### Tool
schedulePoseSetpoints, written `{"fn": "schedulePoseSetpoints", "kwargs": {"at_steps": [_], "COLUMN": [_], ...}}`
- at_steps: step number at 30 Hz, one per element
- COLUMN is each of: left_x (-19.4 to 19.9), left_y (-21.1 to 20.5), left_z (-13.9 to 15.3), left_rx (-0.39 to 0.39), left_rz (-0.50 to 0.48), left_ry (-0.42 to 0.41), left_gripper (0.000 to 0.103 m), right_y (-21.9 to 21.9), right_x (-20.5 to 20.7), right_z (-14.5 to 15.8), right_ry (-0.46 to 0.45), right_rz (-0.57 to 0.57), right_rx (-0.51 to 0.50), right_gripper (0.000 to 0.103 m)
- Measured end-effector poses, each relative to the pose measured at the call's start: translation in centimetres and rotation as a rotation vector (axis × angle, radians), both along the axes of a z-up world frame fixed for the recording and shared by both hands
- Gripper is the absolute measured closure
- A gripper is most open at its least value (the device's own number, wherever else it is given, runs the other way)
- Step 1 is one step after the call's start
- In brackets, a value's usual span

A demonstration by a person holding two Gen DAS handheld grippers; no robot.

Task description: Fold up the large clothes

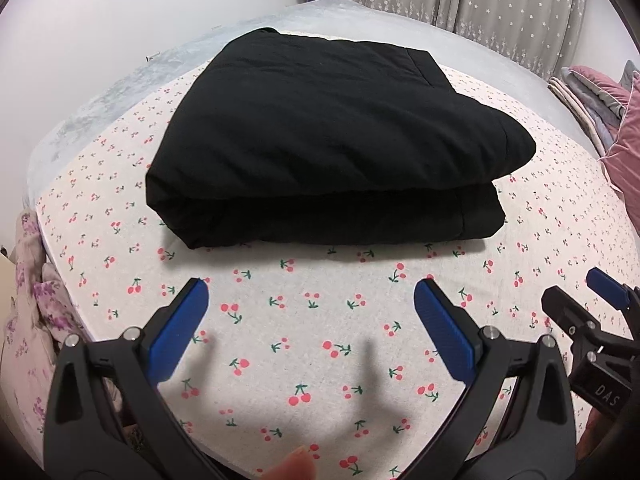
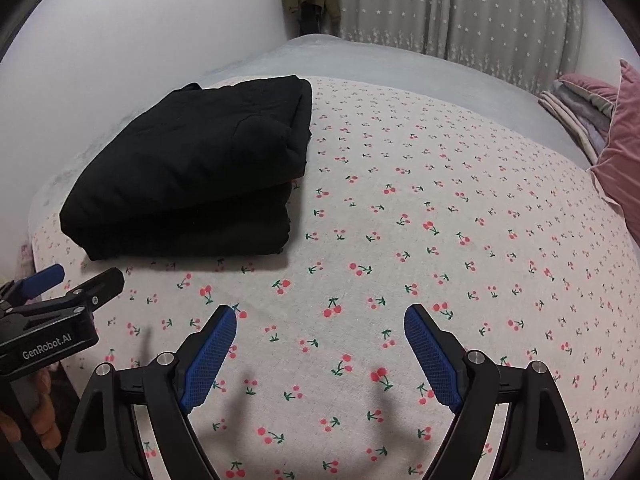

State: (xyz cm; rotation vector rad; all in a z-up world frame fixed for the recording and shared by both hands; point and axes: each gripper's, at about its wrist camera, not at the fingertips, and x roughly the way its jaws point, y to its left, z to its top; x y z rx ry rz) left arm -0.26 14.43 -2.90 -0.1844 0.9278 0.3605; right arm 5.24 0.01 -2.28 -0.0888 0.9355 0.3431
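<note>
Both grippers [image 1: 312, 292] [image 2: 320, 316] wide apart, black coat [image 1: 320, 140] folded on bed

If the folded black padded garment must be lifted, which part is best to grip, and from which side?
Probably the thick rounded fold of the folded black padded garment, the edge facing the left tongs. Come low and straight ahead over the cherry-print sheet; both layers meet there, so open jaws could pinch the whole stack without unfolding it.
</note>
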Motion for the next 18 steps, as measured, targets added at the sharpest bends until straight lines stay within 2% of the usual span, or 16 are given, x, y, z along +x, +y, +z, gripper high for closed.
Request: {"fn": "schedulePoseSetpoints", "kwargs": {"at_steps": [18], "left_x": [0.06], "left_y": [-0.22], "left_z": [-0.31], "left_rx": [0.003], "left_rz": [-0.001], "left_ry": [0.01], "left_gripper": [0.001], "right_y": [0.1], "right_x": [0.4], "right_z": [-0.88], "right_ry": [0.016], "right_rz": [0.006], "right_rx": [-0.012], "right_gripper": [0.016]}}
